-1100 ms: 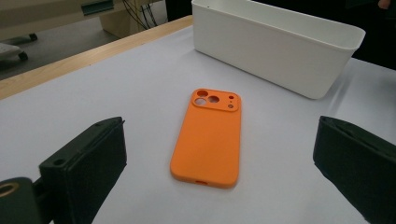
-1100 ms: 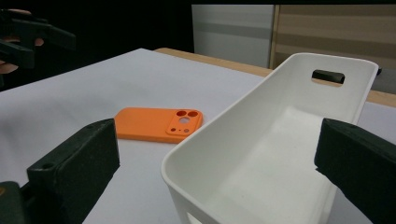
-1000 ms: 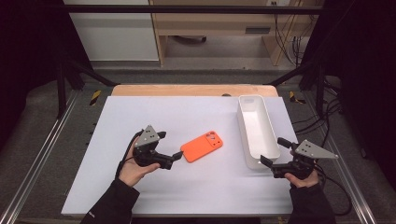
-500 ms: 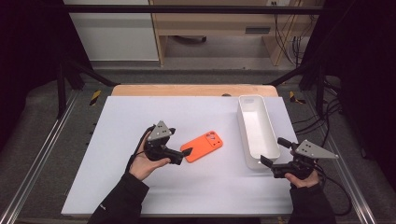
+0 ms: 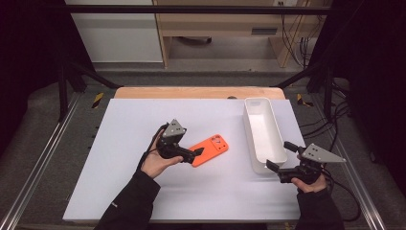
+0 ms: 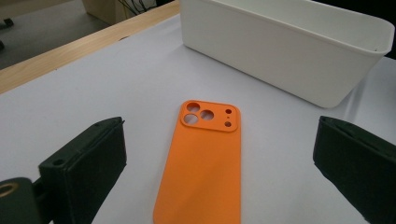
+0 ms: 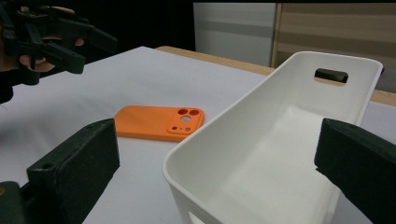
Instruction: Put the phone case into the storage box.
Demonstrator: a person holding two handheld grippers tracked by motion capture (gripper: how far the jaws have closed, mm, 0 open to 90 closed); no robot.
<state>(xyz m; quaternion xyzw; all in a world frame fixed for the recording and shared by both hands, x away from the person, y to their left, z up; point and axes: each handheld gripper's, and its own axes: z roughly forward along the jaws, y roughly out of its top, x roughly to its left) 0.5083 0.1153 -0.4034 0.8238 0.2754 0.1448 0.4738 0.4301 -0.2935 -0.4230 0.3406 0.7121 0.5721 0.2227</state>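
The work is only starting. The orange phone case point(image 5: 209, 150) lies flat on the white table point(image 5: 119, 124), not picked up yet, and the white bin point(image 5: 264, 133) to its right has nothing in it. It looks like the case may go in there, so grabbing and moving it are left to do.

The left gripper point(image 5: 197, 154) sits at the near-left end of the case, its jaws wide, one on each side and not squeezing. The right gripper point(image 5: 278, 156) waits at the near end of the bin, jaws wide, holding nothing.
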